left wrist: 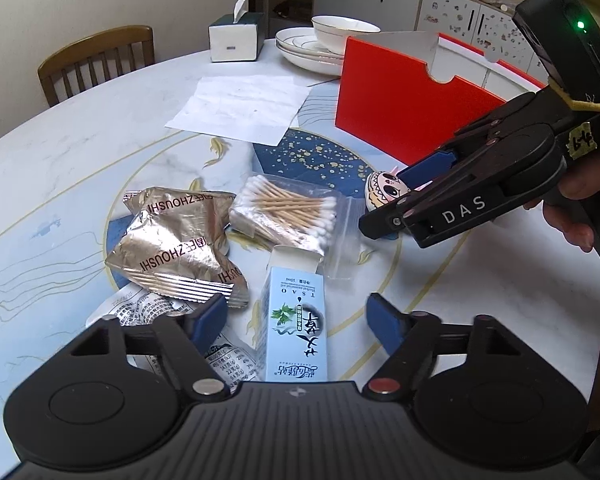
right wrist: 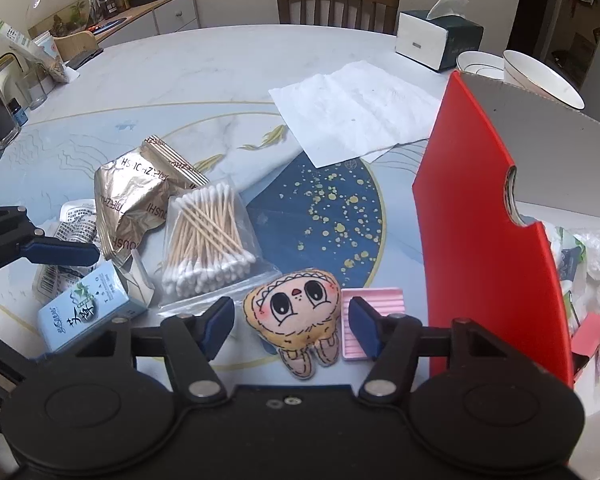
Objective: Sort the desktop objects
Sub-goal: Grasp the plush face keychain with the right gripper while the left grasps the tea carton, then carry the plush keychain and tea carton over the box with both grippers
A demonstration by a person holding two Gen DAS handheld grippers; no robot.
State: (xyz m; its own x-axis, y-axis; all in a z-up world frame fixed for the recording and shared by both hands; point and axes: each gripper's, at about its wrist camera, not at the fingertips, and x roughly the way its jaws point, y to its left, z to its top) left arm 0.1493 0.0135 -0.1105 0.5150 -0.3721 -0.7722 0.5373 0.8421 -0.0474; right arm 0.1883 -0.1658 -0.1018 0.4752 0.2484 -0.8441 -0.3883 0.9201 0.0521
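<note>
Jaws on both tools stand part open, gripping nothing. On the left gripper point(left wrist: 296, 312) they straddle the pale blue carton point(left wrist: 296, 320), with clear gaps either side; on the right gripper point(right wrist: 292, 322) they bracket the little plush doll point(right wrist: 296, 320), pads just off its sides. Both things lie flat on the surface point(left wrist: 80, 160), the carton near left, the doll near right, just beside the red box point(right wrist: 480, 260) where sorted things already sit. To do this well, I'd say centre each piece between the pads, sink low, then squeeze the carton gently, since its flap is open and it could crush. Both tools pitch steeply down, and a hand point(left wrist: 576, 216) wraps the right handle.
</note>
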